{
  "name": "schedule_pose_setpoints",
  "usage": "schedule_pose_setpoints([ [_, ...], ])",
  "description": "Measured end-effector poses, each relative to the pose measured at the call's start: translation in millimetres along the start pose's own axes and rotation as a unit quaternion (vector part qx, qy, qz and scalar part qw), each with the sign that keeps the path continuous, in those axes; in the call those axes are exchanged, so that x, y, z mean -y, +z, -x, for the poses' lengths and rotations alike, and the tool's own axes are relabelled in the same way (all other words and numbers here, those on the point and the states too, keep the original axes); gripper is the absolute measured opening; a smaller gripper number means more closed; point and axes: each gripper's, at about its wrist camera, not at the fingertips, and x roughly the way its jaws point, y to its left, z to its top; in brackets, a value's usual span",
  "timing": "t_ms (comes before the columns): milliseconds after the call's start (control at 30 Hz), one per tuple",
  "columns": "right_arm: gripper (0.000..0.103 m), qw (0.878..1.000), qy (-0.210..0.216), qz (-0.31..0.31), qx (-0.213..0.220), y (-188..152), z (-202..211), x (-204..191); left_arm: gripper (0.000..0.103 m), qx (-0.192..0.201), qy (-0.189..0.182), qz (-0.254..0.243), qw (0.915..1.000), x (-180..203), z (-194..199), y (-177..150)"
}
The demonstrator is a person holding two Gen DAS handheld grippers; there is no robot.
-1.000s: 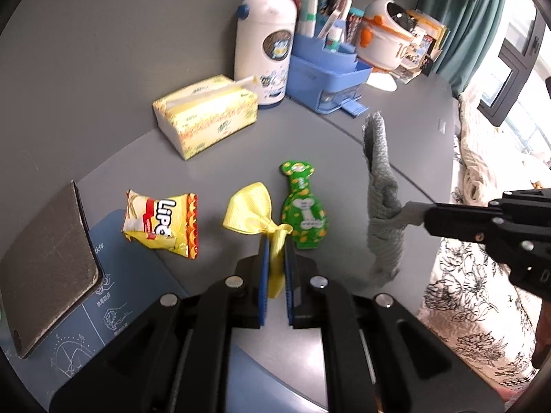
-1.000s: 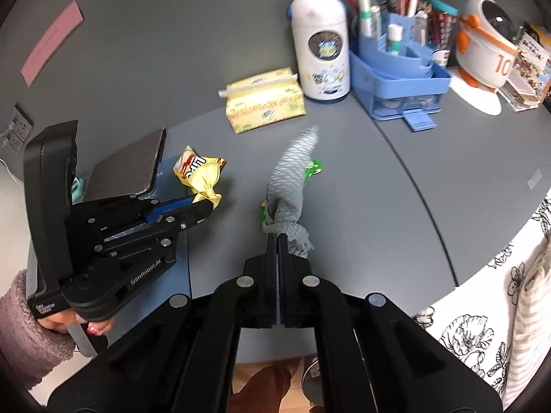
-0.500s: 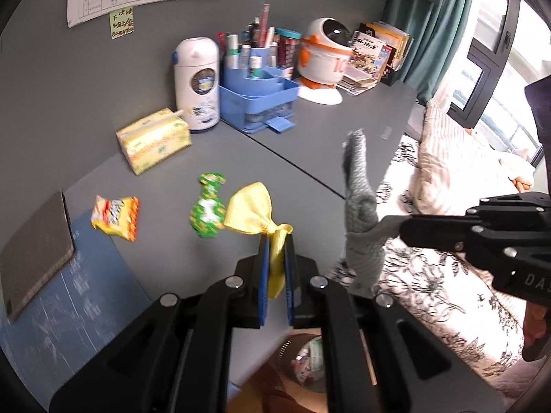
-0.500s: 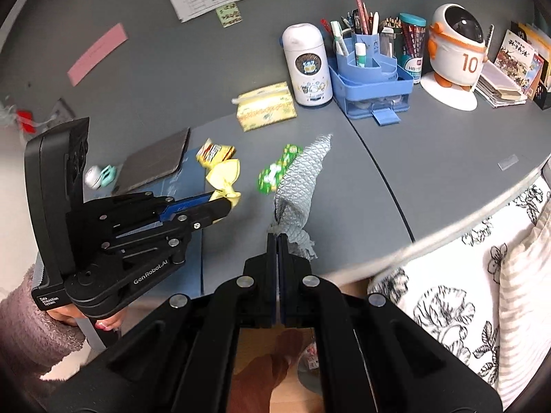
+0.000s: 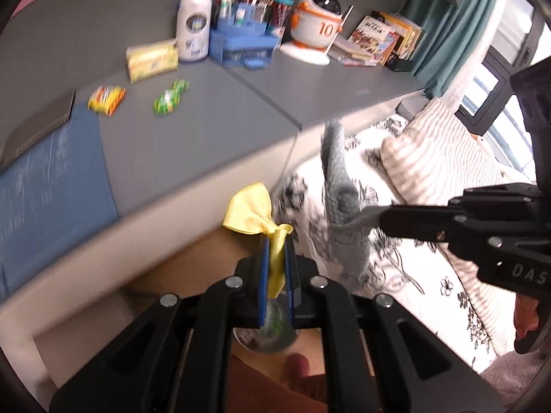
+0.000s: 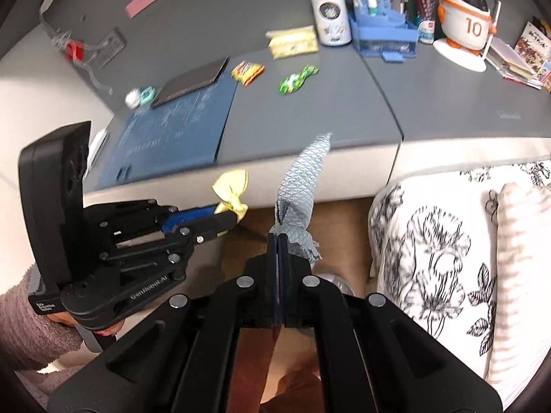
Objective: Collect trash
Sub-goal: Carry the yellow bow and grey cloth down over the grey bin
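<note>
On the far left of the desk (image 6: 310,110) lies a dark flat pad (image 6: 193,81), and next to it a blue mat (image 6: 172,137). Two wrappers remain on the desk: the orange and yellow snack bag (image 6: 247,71) at the far edge of the mat, and to its right the green wrapper (image 6: 297,79). Behind them, near the wall, stand a yellow tissue pack (image 6: 292,42), a white container (image 6: 330,13), a blue organizer (image 6: 382,31) and a white robot figure (image 6: 463,13); I judge these are not trash.

The left gripper (image 5: 275,258) is off the desk, in front of its near edge. Its fingers are clamped on the yellow ribbon (image 5: 251,211), and the bow sticks out above the tips. Directly below it a round container (image 5: 265,334) with something green inside is partly visible; this is probably the trash bin, but it is blurred and mostly hidden.

To the right, the right gripper (image 6: 279,241) has its fingers pressed together on the grey crumpled sheet (image 6: 303,179), which stands up from the tips. It is also off the desk, beside a floral bedcover (image 6: 430,241).

So two pieces are picked up but not yet released. In my judgement about half of the work is left: to drop both pieces, then to fetch the two wrappers.
</note>
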Motion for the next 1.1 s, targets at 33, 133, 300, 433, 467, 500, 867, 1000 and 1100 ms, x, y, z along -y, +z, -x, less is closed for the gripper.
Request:
schedule_pose_setpoints([
  [33,0.001,1.0,0.003,0.002,-0.007,-9.0,-1.6,0.2,0.009,-0.007,0.001,0.008,0.9999,2.7,-2.3,-11.2],
  [133,0.001,1.0,0.013,-0.004,-0.028,-31.4,-11.8,3.0,0.009,-0.035,0.005,0.027,0.999,8.8,-11.5,-38.2],
  [300,0.001,0.998,0.008,-0.016,-0.065,-62.1,-45.0,9.3,0.009,-0.08,0.004,0.04,0.996,12.8,-36.7,-76.1],
  [433,0.001,0.995,-0.01,-0.022,-0.094,-88.6,-88.0,22.2,0.009,-0.115,0.008,0.033,0.9927,8.9,-76.6,-103.4],
  [467,0.001,0.995,-0.01,-0.031,-0.098,-96.5,-102.3,28.9,0.009,-0.124,0.007,0.031,0.9918,6.9,-89.4,-110.6],
  [500,0.001,0.994,-0.012,-0.034,-0.102,-102.0,-112.0,32.8,0.009,-0.13,0.006,0.029,0.991,5.7,-98.4,-115.6],
  [867,0.001,0.987,-0.044,-0.062,-0.144,-164.8,-222.3,75.0,0.009,-0.196,-0.007,0.016,0.9804,-14.4,-214.1,-178.9],
  [1000,0.001,0.984,-0.049,-0.069,-0.154,-176.4,-246.0,84.2,0.009,-0.203,-0.012,0.019,0.979,-20.0,-236.9,-188.9],
  [1100,0.001,0.984,-0.055,-0.067,-0.158,-182.1,-256.0,88.9,0.011,-0.206,-0.015,0.006,0.9785,-20.5,-247.5,-194.9],
])
